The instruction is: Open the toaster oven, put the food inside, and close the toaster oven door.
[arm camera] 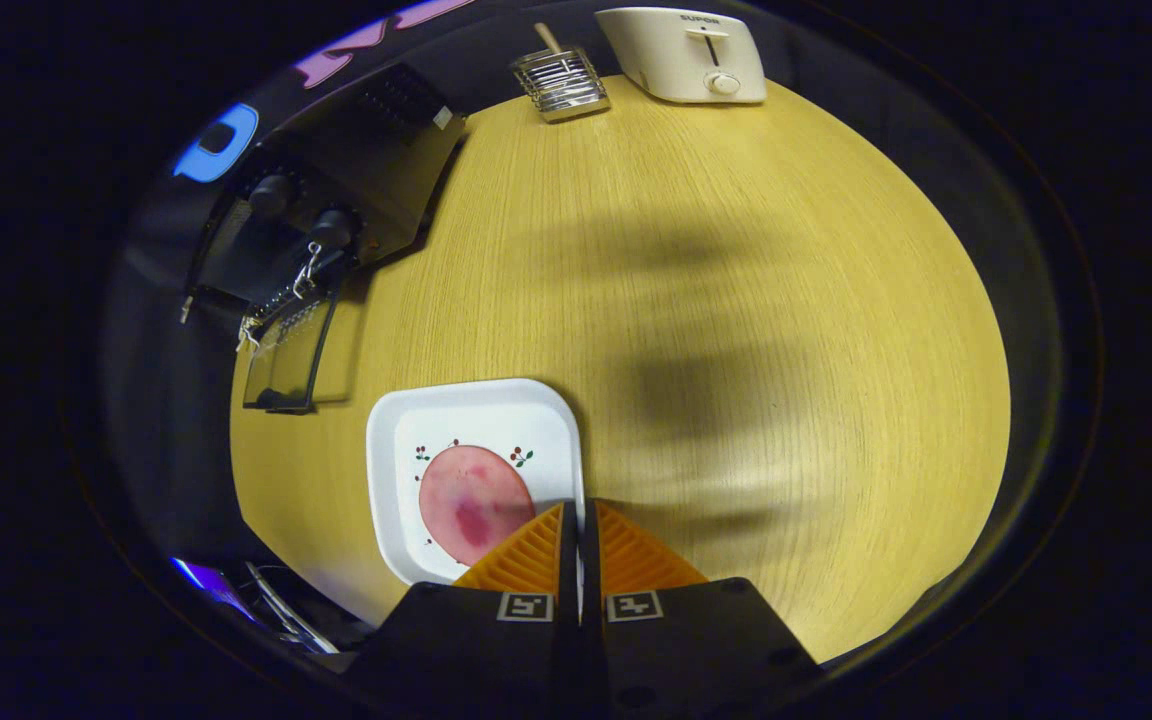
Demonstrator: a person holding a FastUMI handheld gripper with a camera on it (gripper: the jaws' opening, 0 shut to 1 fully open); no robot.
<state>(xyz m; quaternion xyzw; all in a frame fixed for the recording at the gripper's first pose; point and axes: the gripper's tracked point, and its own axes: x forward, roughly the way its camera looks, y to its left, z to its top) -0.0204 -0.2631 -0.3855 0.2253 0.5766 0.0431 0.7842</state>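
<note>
We take the white square plate (391, 470) with small cherry prints as our landmark. On it lies the food, a flat round pinkish slice of ham-like meat (471, 503), sitting toward the plate's near side. Our claw (579, 520) hangs above the plate's near right edge with its fingers pressed together, only a thin slit between them and nothing pinched; the left fingertip overlaps the slice's right rim in our view, though we cannot tell whether it touches.

Beyond the plate and to its left on the pale wood-grain bench (736, 300) stands the black toaster oven (336, 190), its glass door (286, 360) already dropped open toward the plate. So we judge the opening step done and the food step in hand, with the slice not yet gripped.

Next, we judge, the fingers must spread, straddle the thin slice at its edge and pinch it, then carry it away from the plate to the oven's mouth.

Far beyond the plate stand a ribbed metal holder (560, 84) and a cream pop-up toaster (686, 52).
</note>
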